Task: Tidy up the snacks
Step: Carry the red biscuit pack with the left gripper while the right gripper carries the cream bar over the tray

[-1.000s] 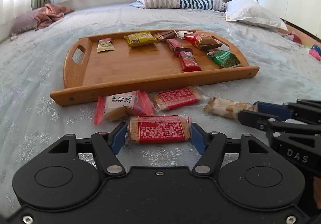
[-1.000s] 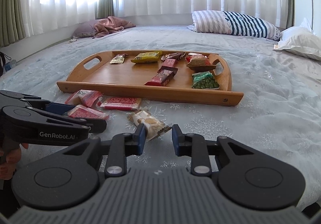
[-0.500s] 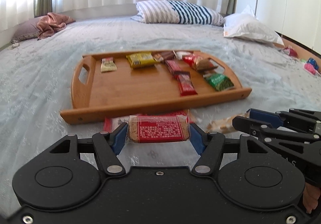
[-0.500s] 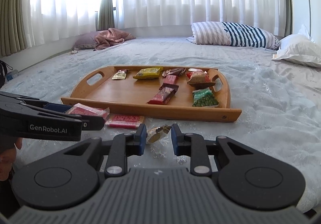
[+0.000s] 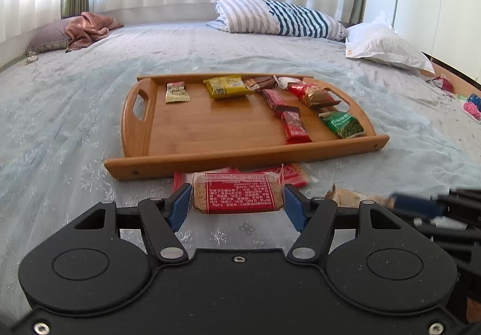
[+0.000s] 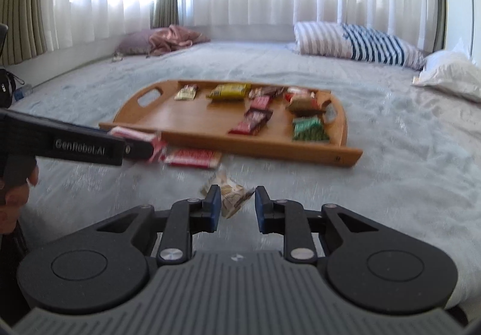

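Two hand-held grippers are nearest: the left hand-held gripper [image 5: 237,205] clenches a red snack bar [image 5: 238,195] held above the bed [image 5: 60,130], while the right hand-held gripper [image 6: 236,205] grasps a pale snack packet [image 6: 230,194]. Two red packets [image 6: 192,157] lie before the wooden tray [image 5: 210,136], which holds eight snacks.

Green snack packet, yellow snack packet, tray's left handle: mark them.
green snack packet [image 5: 342,124], left wrist view, middle of wrapper
yellow snack packet [image 5: 227,86], left wrist view, middle of wrapper
tray's left handle [image 5: 133,100], left wrist view, rim beside cutout
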Tool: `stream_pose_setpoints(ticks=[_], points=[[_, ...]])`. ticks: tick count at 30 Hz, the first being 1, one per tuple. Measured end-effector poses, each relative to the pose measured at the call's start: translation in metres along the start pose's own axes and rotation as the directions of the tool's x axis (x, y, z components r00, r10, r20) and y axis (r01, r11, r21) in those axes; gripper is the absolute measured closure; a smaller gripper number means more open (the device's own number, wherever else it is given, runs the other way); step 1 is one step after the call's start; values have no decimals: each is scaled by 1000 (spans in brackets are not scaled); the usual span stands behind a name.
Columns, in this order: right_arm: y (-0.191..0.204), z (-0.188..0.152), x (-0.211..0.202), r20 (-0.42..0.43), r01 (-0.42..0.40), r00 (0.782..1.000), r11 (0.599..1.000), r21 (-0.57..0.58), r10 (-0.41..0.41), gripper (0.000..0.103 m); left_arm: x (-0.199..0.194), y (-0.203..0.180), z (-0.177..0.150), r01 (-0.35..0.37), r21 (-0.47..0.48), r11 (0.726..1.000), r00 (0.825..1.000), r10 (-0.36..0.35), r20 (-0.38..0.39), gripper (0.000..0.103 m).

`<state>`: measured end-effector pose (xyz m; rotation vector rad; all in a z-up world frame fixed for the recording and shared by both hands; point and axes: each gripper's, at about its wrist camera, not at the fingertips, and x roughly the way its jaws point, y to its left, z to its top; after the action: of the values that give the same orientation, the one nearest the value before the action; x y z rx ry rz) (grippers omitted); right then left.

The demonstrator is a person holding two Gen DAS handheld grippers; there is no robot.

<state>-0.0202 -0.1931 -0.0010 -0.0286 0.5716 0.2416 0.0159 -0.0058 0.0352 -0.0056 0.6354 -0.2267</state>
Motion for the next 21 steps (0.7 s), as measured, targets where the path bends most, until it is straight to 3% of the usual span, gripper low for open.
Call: stream_pose_setpoints(ticks=[2,5,6,9,17,18,19,21], points=[[1,-5,1,-37,-46,998,999,-9,46,74,2,1,-1,1,-3,1000,1000,-1,-7,40],[10,-7,1,-56,-89,995,994,-60,86,63,3,0,-2,-1,-1,1000,1000,1,-11,40],[12,-6,1,-50,-84,995,994,-76,80,52,3,0,-2,-2,-1,1000,1000,2,-11,40],[17,0,2,-34,-64,998,994,-93,62,51,4,1,-2,-7,-2,1000,1000,7,-8,40],[10,15,27,-71,-9,997,1000,27,11,48,4,4,2,-23,-3,1000,1000,23,1,40],[11,16,31,-92,3,996,1000,23,-1,67,4,5,3,-25,0,1000,1000,25,3,40],[12,16,34,-108,10,994,1000,14,-9,78,4,5,4,-27,3,1000,1000,27,6,40],[15,17,35,-104,18,994,1000,6,-17,79,4,6,7,-32,8,999,999,32,13,40]])
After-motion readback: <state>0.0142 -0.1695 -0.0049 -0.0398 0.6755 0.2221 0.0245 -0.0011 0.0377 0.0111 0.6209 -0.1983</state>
